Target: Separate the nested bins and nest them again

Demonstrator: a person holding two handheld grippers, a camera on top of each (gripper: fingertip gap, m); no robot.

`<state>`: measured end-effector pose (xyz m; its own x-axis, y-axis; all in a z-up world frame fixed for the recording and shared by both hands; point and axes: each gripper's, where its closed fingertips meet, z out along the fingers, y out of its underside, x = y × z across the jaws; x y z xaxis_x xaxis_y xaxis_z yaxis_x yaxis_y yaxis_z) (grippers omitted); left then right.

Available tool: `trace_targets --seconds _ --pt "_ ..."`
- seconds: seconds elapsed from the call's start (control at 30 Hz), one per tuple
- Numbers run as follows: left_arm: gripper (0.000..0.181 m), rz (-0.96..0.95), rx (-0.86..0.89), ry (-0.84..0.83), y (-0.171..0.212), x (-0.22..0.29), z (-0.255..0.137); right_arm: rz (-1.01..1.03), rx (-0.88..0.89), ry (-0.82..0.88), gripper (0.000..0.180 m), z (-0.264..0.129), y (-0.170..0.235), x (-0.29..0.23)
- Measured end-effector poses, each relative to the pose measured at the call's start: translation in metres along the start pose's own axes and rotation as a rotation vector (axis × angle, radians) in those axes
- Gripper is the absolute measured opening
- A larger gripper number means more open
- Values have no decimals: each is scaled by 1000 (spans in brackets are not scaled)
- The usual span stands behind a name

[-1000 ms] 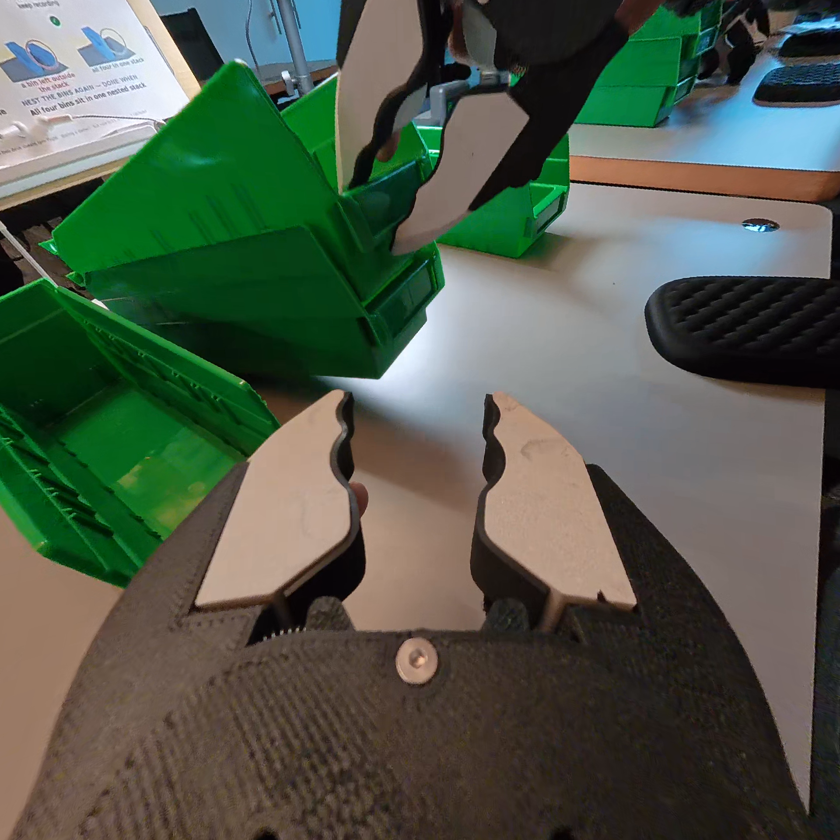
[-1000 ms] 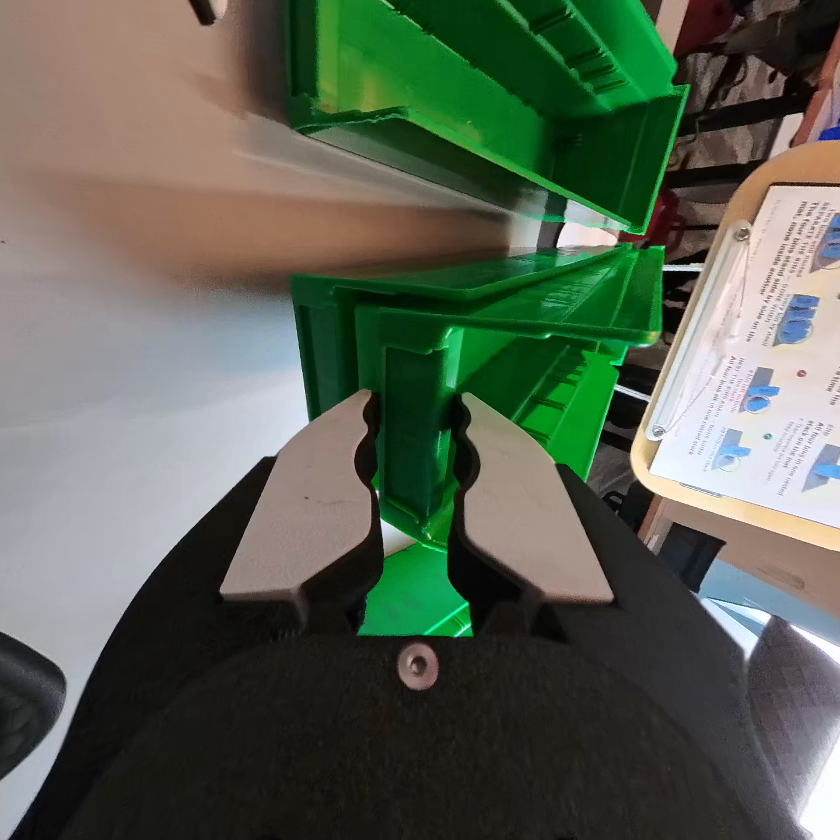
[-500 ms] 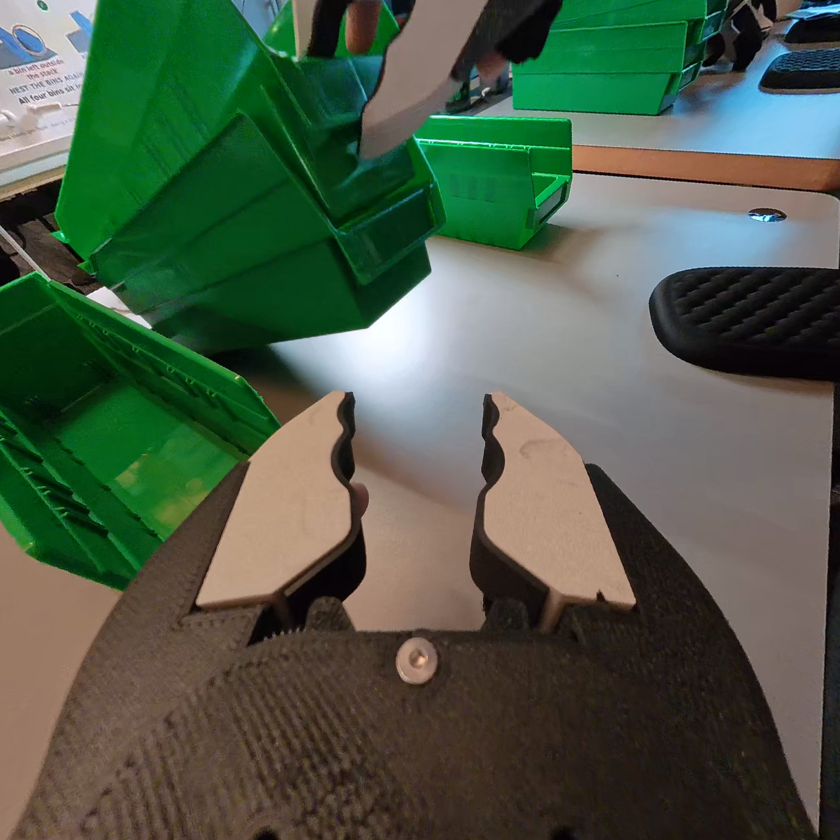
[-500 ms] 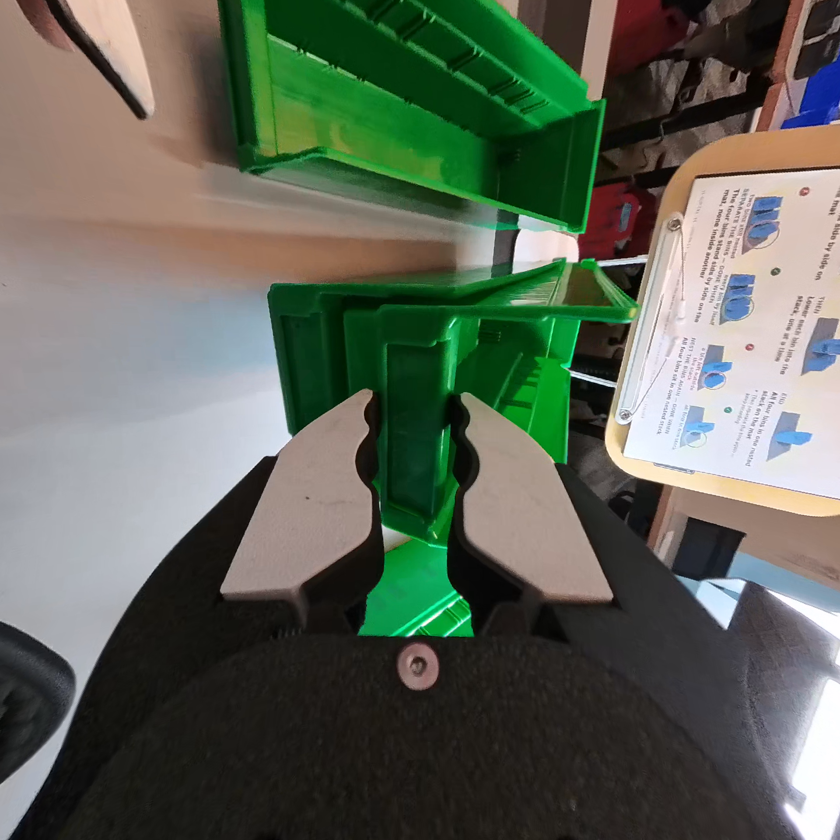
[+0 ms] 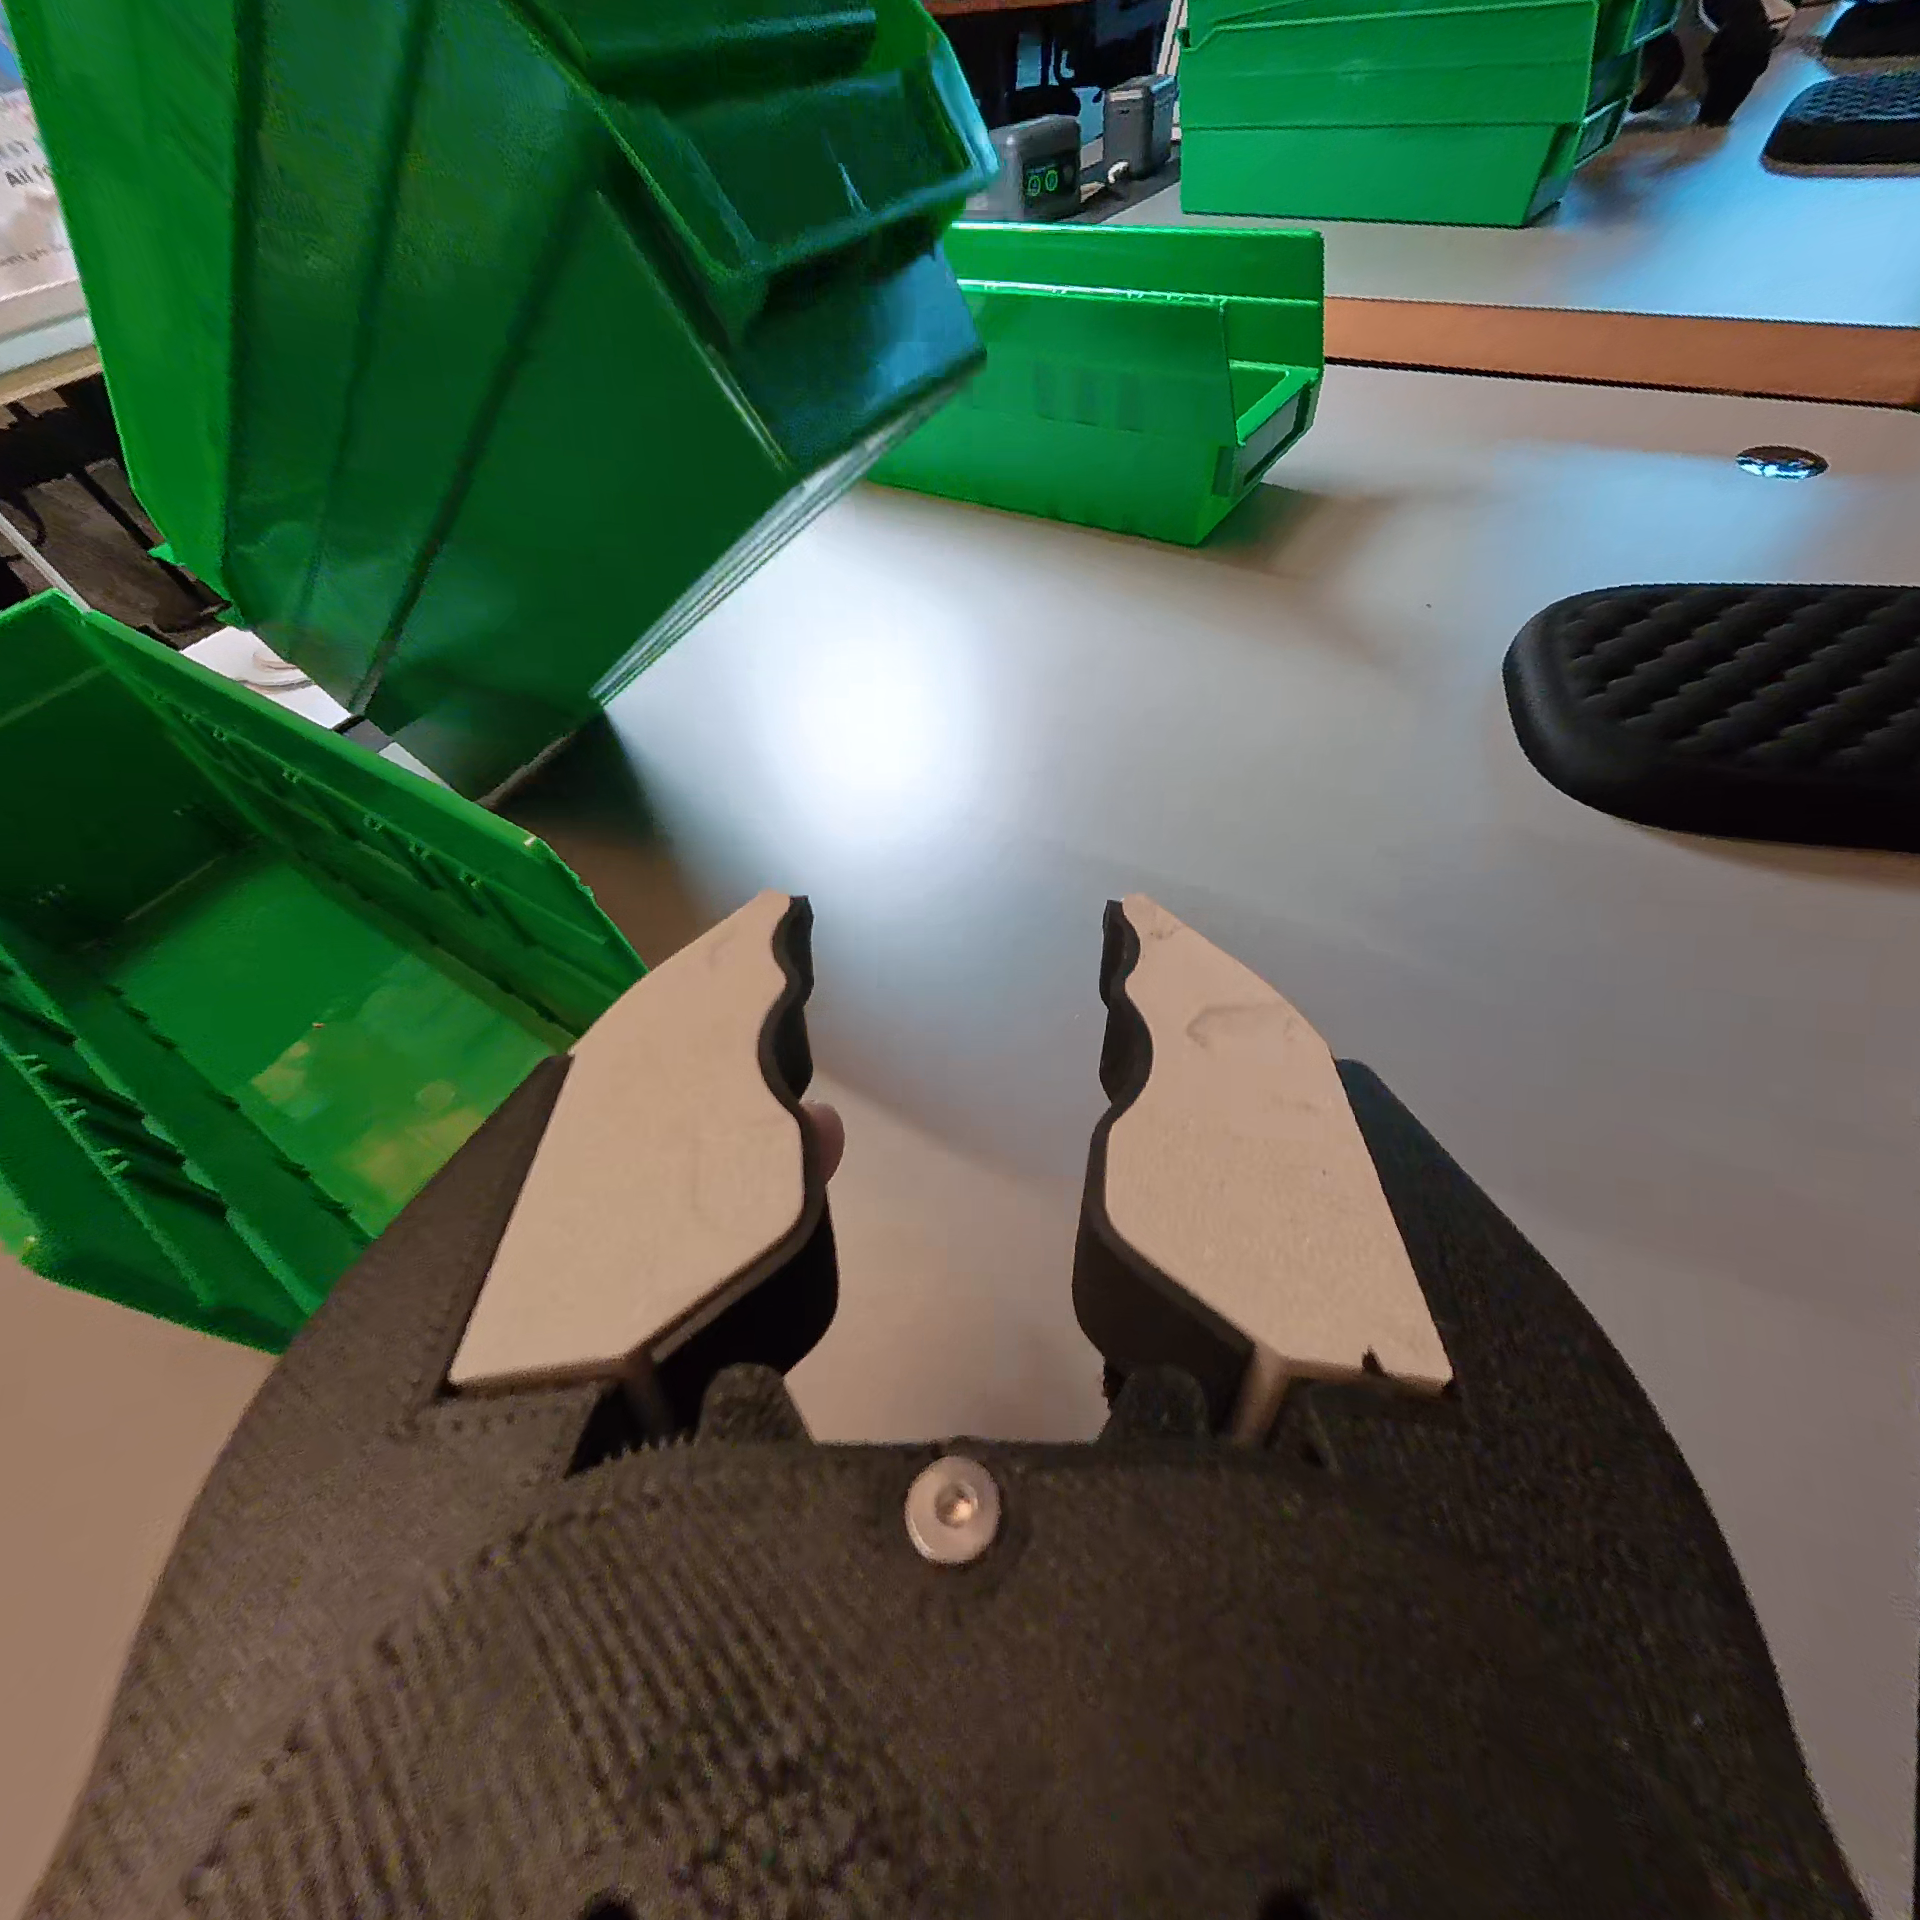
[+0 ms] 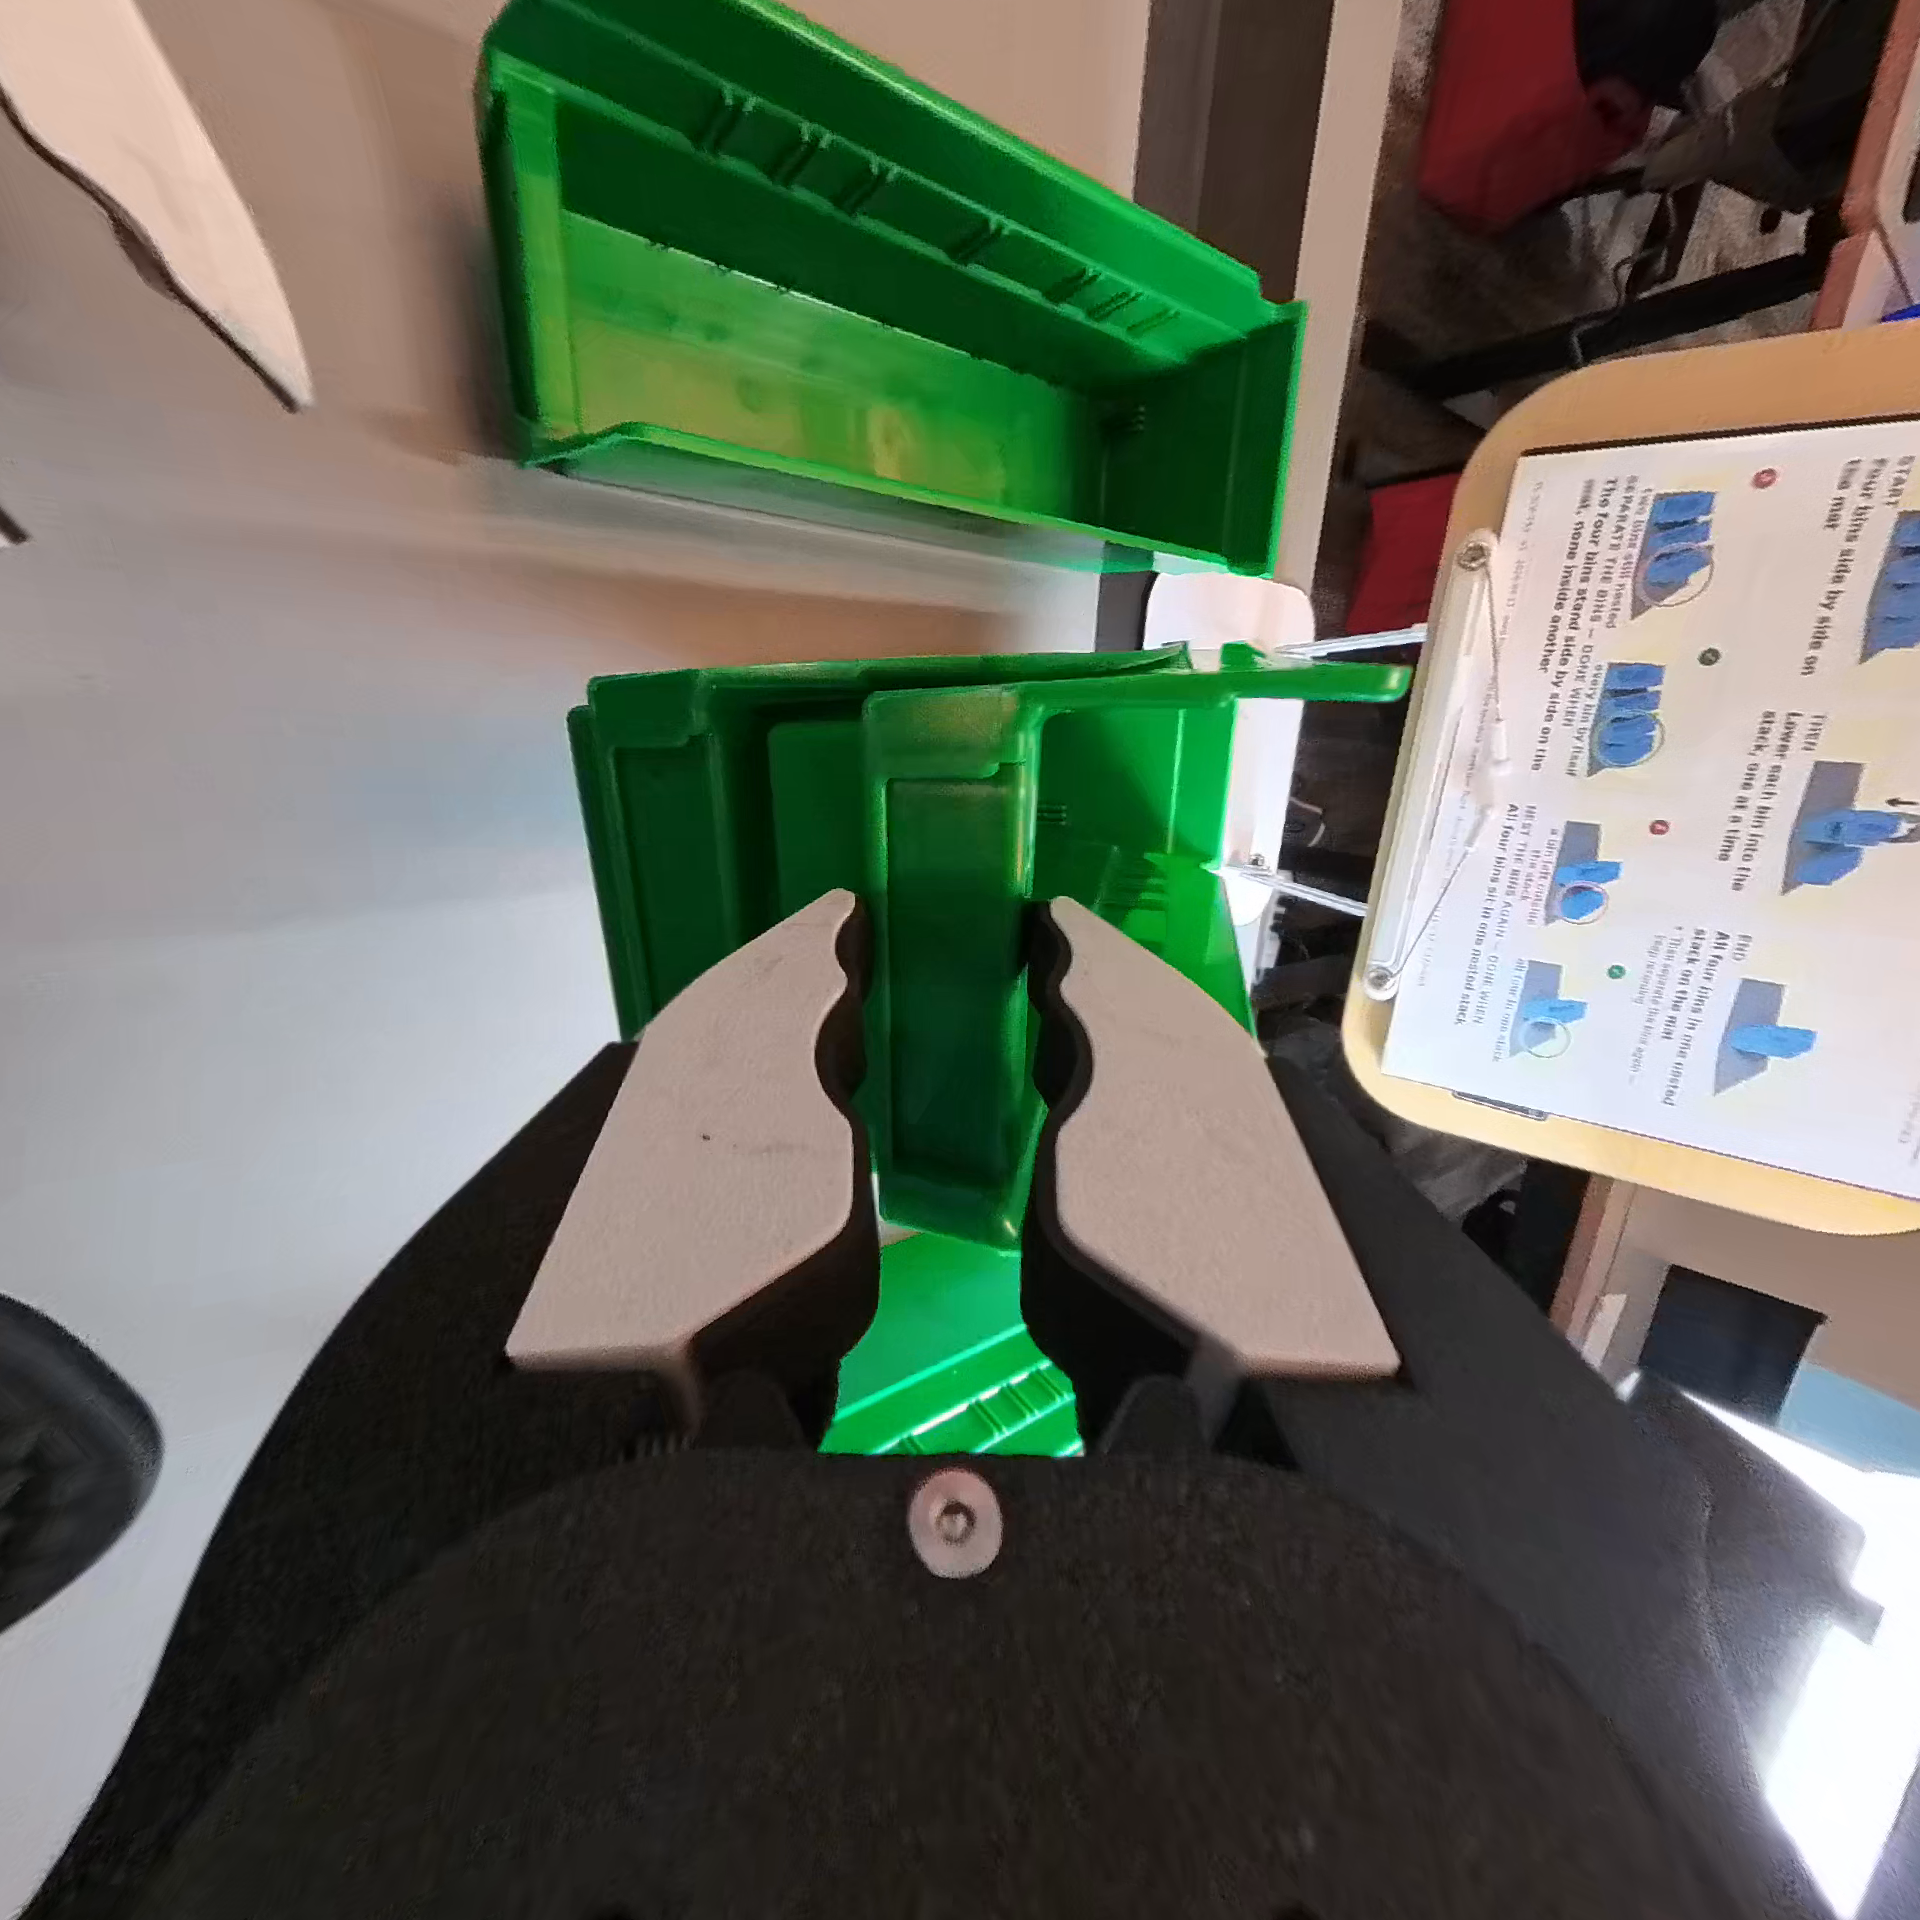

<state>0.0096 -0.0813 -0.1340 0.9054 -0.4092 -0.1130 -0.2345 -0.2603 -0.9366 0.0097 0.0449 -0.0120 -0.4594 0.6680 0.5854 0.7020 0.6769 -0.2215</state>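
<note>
— What's at nine o'clock from the left gripper (image 5: pixel 954 925)?
— A single open bin (image 5: pixel 208 997), lying on the desk (image 5: pixel 1195 883). Those jaws are spread, holding nothing.
— And the nested stack (image 5: pixel 468 343)?
— Up at eleven o'clock, tilted, off the desk. The right gripper (image 6: pixel 951 920) has its jaws pinching the front lip of the inner bin.
— Anything at one o'clock?
— Another bin (image 5: pixel 1122 374) on the desk, and a black pad (image 5: pixel 1725 707) at two.
</note>
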Motion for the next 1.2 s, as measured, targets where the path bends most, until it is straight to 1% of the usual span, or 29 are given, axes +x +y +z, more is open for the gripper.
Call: trace_targets --seconds 0.13,0.33,0.53,0.7,0.73,0.77,0.8,0.83,0.93,1.0,1.2 --pt "54 -1 7 -3 -1 -1 -1 13 18 1 29 2 -5 3" --pt "54 -31 69 -20 -12 -8 -1 -36 24 50 30 9 -16 -29" --pt "54 -48 122 -53 -23 -16 12 -87 12 190 29 27 -19 -63" --pt "43 5 78 -124 -21 -26 35 -123 17 300 29 52 -19 -85" --pt "37 23 61 -154 -17 -31 40 -128 13 314 29 55 -17 -87" --pt "27 41 48 -188 -13 -38 43 -141 13 327 29 58 -15 -88" --pt "16 60 37 -207 -8 -42 45 -148 16 338 29 61 -12 -90" --pt "10 74 33 -190 -4 -42 49 -149 13 345 29 62 -9 -90" --pt "9 127 -62 -193 22 -41 64 -143 16 361 29 59 -5 -82" --pt "9 177 -36 -229 22 -42 67 -128 31 362 29 53 -7 -75" --pt "8 86 -45 -207 22 -48 70 -125 50 374 27 28 -11 -40"
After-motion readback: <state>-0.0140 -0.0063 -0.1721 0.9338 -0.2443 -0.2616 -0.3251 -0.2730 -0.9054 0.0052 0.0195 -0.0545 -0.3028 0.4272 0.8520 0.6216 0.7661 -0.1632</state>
